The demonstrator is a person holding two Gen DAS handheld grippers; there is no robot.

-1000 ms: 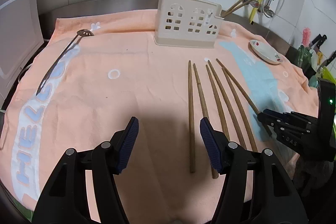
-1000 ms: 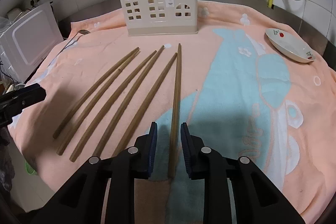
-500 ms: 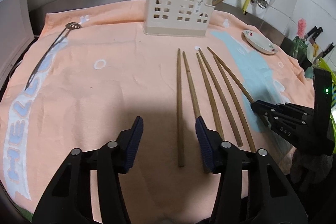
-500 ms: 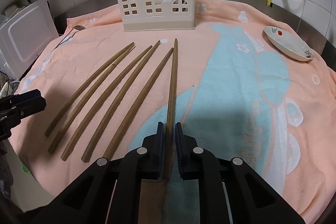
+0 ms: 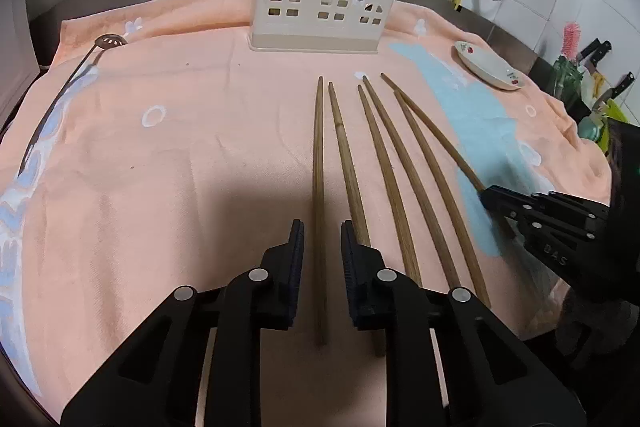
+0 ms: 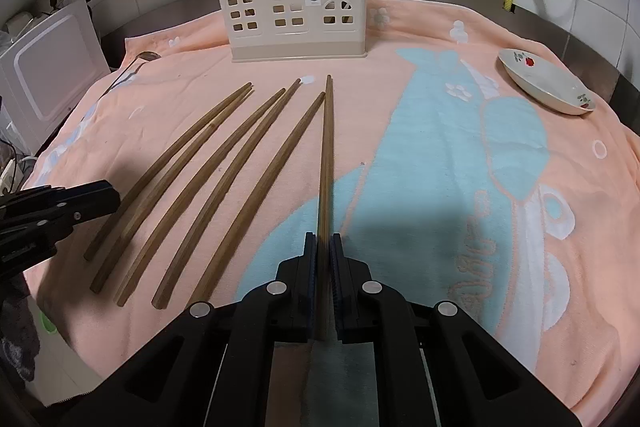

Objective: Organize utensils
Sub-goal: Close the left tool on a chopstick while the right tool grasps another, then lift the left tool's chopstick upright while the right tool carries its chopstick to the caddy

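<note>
Right wrist view: your right gripper (image 6: 324, 255) has now pinched the rightmost chopstick (image 6: 326, 155). Your left gripper (image 5: 322, 255) has narrowed, still spread, around the leftmost chopstick (image 5: 319, 167); the holder (image 6: 294, 15) waits at twelve o'clock.

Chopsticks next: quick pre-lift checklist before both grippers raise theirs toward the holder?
1. Right gripper clamped on the rightmost chopstick: ok.
2. Left gripper straddles the leftmost chopstick: ok.
3. Left fingers closed on it: not ok, gaps both sides.
4. Neighbouring chopstick clear of left fingers: not ok, passes under the right finger.
5. Holder upright with slots free: ok.
6. Grip firmness: cannot tell.
</note>
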